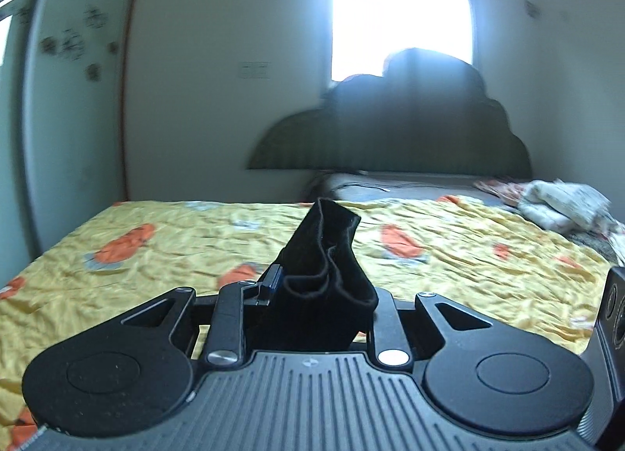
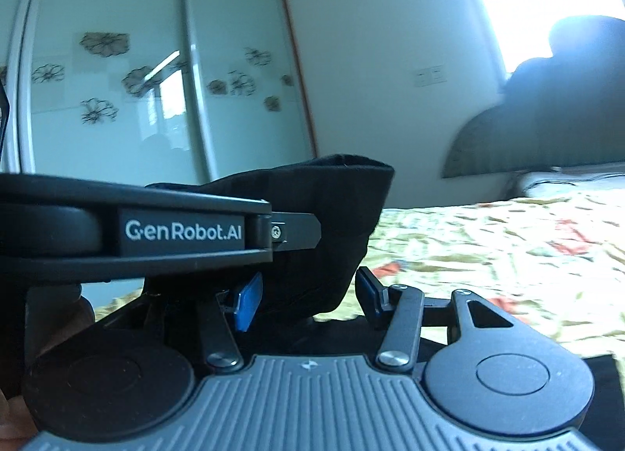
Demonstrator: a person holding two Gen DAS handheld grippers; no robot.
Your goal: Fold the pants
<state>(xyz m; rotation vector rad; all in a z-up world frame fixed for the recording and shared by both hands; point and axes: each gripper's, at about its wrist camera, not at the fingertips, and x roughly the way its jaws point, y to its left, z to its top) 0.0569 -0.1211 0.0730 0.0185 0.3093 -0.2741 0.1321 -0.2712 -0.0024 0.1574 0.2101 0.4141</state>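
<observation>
The black pants [image 1: 324,275] are bunched in my left gripper [image 1: 312,287], which is shut on several layers of the fabric and holds them up above the bed. In the right wrist view the same black pants [image 2: 324,232] hang between the blue pads [image 2: 248,300] of my right gripper [image 2: 308,295]. Its jaws stand apart, with the cloth in the gap. The left gripper's body [image 2: 156,232] crosses close in front, at the left of the right wrist view.
A bed with a yellow quilt with orange prints [image 1: 156,255] lies below. A dark headboard [image 1: 390,138] stands at the far end under a bright window. White crumpled cloth [image 1: 562,205] lies at the right. A glass-door wardrobe [image 2: 136,80] stands to the left.
</observation>
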